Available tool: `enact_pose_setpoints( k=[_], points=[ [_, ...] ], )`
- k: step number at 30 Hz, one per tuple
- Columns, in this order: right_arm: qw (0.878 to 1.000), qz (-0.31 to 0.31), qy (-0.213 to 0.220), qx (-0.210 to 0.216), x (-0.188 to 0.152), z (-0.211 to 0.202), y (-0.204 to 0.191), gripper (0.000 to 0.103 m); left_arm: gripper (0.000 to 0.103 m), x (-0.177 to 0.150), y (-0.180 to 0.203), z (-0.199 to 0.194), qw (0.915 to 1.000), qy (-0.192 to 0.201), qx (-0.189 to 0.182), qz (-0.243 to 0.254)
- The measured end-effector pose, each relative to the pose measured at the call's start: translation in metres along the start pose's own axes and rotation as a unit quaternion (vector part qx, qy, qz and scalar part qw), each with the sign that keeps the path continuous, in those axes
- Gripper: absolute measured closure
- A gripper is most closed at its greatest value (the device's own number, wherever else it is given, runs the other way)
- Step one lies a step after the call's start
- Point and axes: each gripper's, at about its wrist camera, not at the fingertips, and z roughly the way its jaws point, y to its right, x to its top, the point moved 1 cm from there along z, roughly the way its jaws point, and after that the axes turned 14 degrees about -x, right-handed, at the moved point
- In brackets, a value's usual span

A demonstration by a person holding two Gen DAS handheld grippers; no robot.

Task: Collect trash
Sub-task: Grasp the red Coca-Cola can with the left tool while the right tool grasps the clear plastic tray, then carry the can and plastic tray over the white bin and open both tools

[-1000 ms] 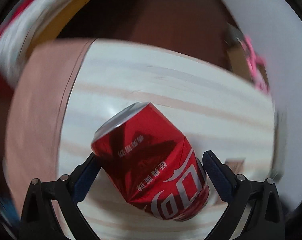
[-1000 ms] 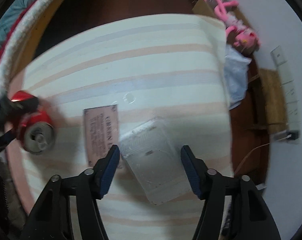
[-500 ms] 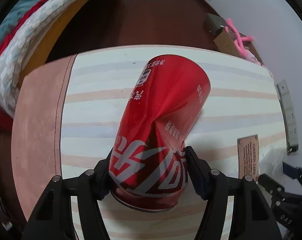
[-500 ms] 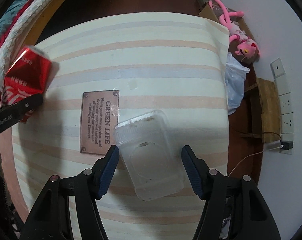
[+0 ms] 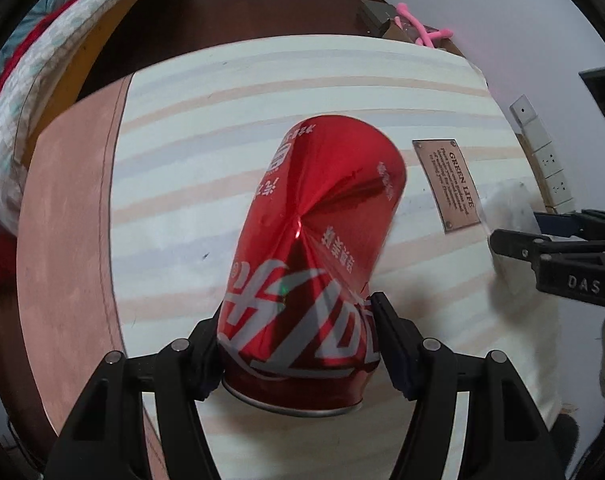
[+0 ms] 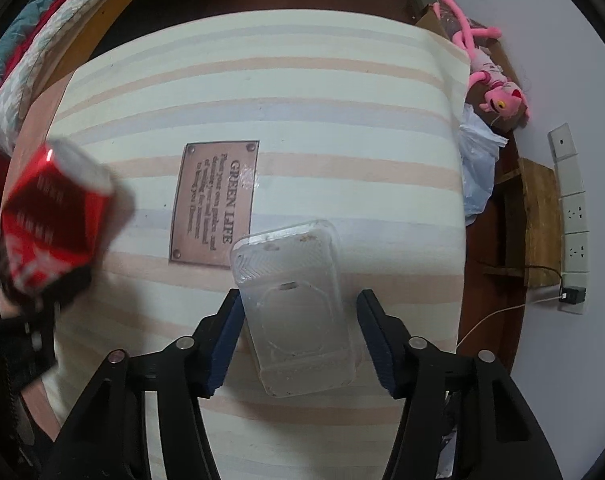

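Observation:
My left gripper (image 5: pixel 296 344) is shut on a dented red soda can (image 5: pixel 314 248) and holds it above the striped table (image 5: pixel 230 92). The can also shows at the left of the right wrist view (image 6: pixel 50 216), blurred. My right gripper (image 6: pixel 298 332) is shut on a clear plastic container (image 6: pixel 298 304) and holds it off the table. The left pad touches the container; a small gap shows at the right pad. The right gripper (image 5: pixel 558 256) and the container (image 5: pixel 510 216) also show at the right of the left wrist view.
A brown "GREEN LIFE" plaque (image 6: pixel 214 200) is fixed on the tabletop. A white plastic bag (image 6: pixel 478 168) hangs off the table's right edge. A pink plush toy (image 6: pixel 486 76) lies on a box. Wall sockets (image 6: pixel 574 216) and a wooden shelf (image 6: pixel 538 220) stand to the right. A bed (image 5: pixel 42 52) is at left.
The left gripper closed on the can, lifted it and swung it upright. The right gripper closed on the clear container and raised it off the table.

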Motion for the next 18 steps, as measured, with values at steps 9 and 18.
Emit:
enact_pose_setpoints(
  k=[9,18],
  points=[
    [1.0,0.004,-0.004,0.002,-0.001,0.002,0.003,0.04,0.04,0.028,0.004,-0.001,0.9999,0.004,-0.016,-0.004],
    [1.0,0.004,0.016,-0.005,-0.014,-0.008,0.006,0.054,0.065,0.022,0.014,-0.003,0.9987,0.049,0.007,0.012]
  ],
)
